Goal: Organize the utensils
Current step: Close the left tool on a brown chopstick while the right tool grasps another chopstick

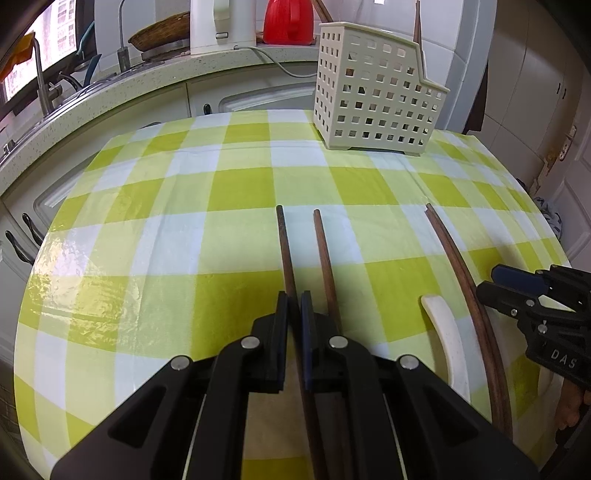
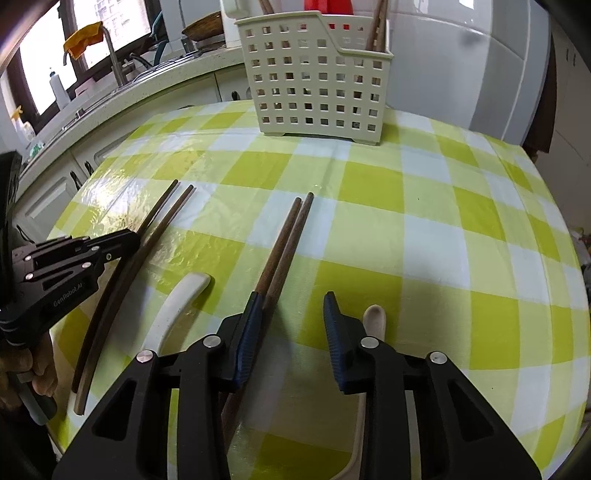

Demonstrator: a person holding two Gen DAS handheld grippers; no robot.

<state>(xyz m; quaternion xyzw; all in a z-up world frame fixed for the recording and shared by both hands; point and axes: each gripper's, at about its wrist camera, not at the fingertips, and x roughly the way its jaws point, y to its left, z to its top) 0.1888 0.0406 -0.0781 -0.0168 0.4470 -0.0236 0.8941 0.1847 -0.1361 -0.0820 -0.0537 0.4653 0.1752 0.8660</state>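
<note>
Two grippers work over the checked tablecloth (image 1: 147,229), its perforated caddy (image 1: 373,96) standing at the far edge with chopsticks inside. Left gripper (image 1: 294,306) pinches one chopstick (image 1: 285,243); right gripper (image 2: 293,314) gapes beside another pair (image 2: 288,236). White spoons (image 2: 177,306) lie between.

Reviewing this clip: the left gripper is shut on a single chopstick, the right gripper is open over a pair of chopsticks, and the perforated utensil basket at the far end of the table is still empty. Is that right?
Not quite: the utensil basket is not empty. The right wrist view shows chopsticks in basket standing in its right compartment. The rest holds: the left gripper is shut on a single chopstick, and the right gripper is open over a pair of chopsticks.
</note>
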